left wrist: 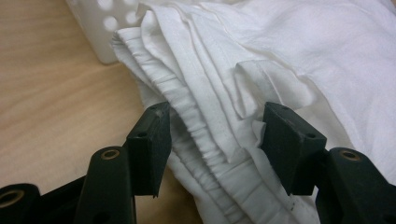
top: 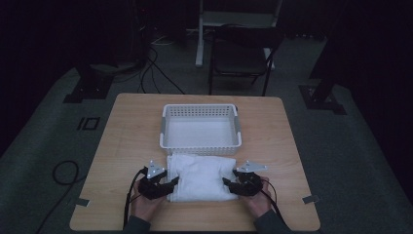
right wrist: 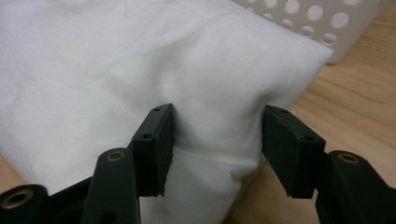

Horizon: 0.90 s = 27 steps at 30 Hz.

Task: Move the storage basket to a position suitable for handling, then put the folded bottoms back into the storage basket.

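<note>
Two grippers are bracketing the folded white cloth (top: 202,178) near the table's (top: 126,126) front edge, just in front of the white basket (top: 168,127). Left gripper (left wrist: 215,135) has its jaws partway open around the layered hem side, and right gripper (right wrist: 217,140) is partway open around the smooth fold; neither looks clamped yet. I'd catch every layer, squeeze both evenly, then lift level so nothing unfolds.
</note>
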{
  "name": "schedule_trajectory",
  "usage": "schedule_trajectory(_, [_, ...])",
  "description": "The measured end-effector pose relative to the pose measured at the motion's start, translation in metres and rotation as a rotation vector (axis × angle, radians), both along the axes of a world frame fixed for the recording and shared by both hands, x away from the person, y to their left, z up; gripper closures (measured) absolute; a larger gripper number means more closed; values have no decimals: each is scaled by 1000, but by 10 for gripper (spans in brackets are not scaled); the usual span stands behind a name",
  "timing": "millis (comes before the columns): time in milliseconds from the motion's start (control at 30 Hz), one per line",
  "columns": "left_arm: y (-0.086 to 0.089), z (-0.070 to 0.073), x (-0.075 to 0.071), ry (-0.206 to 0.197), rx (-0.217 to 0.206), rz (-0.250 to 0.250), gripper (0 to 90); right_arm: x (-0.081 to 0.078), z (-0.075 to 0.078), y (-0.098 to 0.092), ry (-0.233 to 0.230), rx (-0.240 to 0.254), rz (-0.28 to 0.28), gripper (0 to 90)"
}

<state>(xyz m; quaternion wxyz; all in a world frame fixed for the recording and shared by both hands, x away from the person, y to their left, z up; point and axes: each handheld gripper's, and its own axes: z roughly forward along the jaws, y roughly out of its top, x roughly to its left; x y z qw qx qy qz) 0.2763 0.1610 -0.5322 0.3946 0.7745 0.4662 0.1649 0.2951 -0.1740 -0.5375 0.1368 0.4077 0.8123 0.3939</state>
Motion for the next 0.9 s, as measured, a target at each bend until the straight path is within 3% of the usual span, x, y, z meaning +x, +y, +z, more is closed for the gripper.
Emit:
schedule_trajectory(400, [1, 0, 15, -52, 37, 22, 424, 18, 3, 10, -23, -26, -27, 448])
schedule_trajectory(600, [3, 0, 17, -46, 24, 30, 423, 19, 3, 13, -32, -36, -29, 439])
schedule_trajectory(733, [7, 9, 17, -9, -28, 63, 422, 18, 4, 13, -37, -40, -31, 436])
schedule_trajectory(833, [9, 17, 16, -36, -46, 81, 358, 18, 3, 13, -38, -43, -31, 434])
schedule_trajectory(867, [10, 25, 15, -58, -92, 95, 358, 18, 3, 13, -38, -42, -30, 432])
schedule_trajectory(900, [10, 27, 15, -63, -107, 92, 289, 19, 3, 12, -37, -42, -30, 423])
